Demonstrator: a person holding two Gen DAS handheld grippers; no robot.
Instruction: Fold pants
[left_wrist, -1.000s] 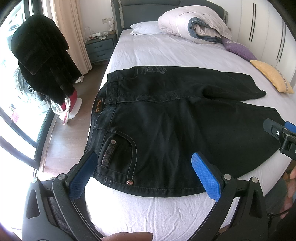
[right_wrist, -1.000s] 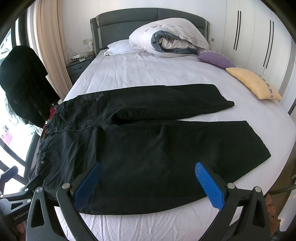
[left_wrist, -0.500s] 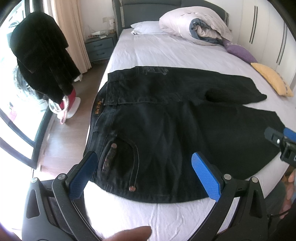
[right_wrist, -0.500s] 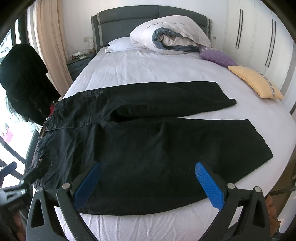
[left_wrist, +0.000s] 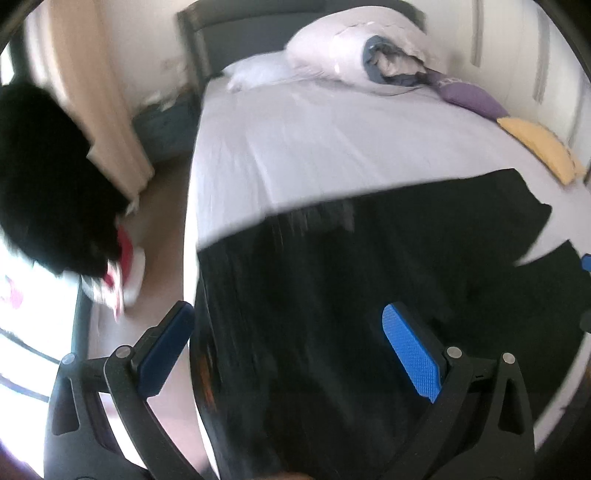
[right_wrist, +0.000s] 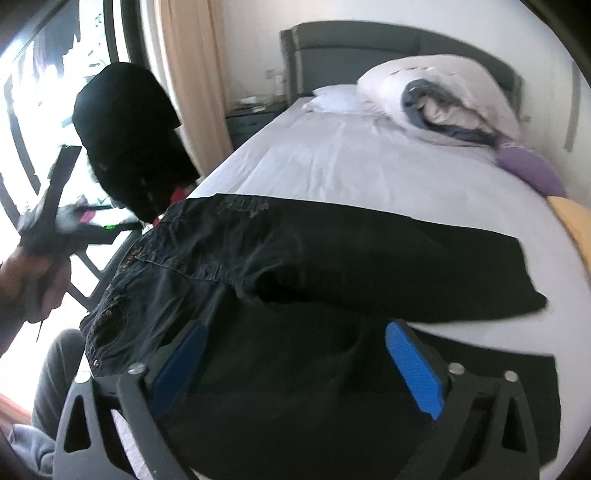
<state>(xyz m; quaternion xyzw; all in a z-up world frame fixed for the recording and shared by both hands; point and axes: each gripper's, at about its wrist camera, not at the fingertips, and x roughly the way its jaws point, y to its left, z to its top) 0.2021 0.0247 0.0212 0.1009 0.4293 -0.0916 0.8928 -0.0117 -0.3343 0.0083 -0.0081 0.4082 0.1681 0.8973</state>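
Black jeans lie flat across the white bed, waistband at the left edge, both legs running right. My left gripper is open and empty over the waistband end at the bed's left edge; this view is blurred. In the right wrist view the jeans show both legs, the far leg lying above the near one. My right gripper is open and empty, low over the near leg. The left gripper shows there at the left, held in a hand off the bed.
A rolled duvet and a white pillow lie at the headboard. Purple and yellow cushions sit at the right. A black coat hangs left of the bed beside a curtain and a nightstand.
Both grippers have moved forward and down toward the jeans. The left one swung left to the waistband edge; the right one now hovers over the near leg. The jeans have not moved.
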